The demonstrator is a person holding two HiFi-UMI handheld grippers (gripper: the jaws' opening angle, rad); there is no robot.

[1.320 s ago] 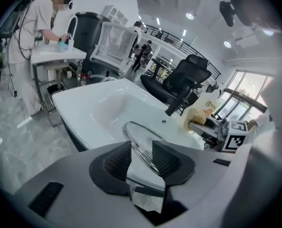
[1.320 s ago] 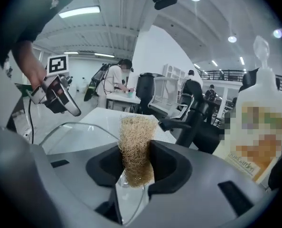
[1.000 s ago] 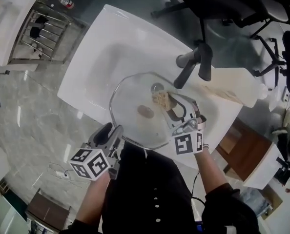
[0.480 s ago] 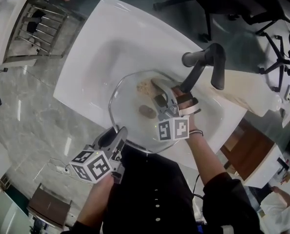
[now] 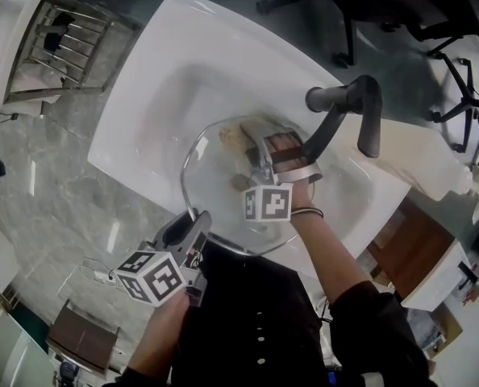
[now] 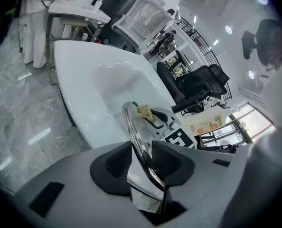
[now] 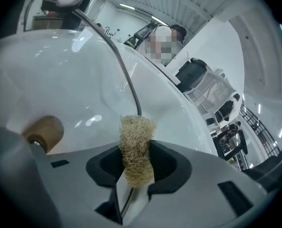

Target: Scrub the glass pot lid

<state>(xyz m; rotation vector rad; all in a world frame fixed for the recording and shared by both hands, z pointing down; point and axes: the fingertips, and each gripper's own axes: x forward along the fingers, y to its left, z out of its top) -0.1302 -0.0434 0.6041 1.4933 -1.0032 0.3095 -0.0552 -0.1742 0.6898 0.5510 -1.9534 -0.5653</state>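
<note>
Right gripper (image 7: 137, 161) clamps the scrubber (image 7: 137, 137), parked at the lid's (image 5: 211, 176) far rim over the sink (image 5: 163, 79). Left gripper (image 6: 143, 163), jaws just closing in, pinches the near rim, so the glass runs straight away from it toward the scrubber.

One glass lid (image 5: 209, 190), one scrubber (image 7: 137, 141), one sink (image 5: 159, 95), one tap (image 5: 336, 97) — left gripper (image 6: 142, 152), right gripper (image 7: 136, 159): two.

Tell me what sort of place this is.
Probably an office or lab with a mock washing station, not a home kitchen: a white sink with a dark faucet, marble-look floor around it, and office chairs just behind.
</note>
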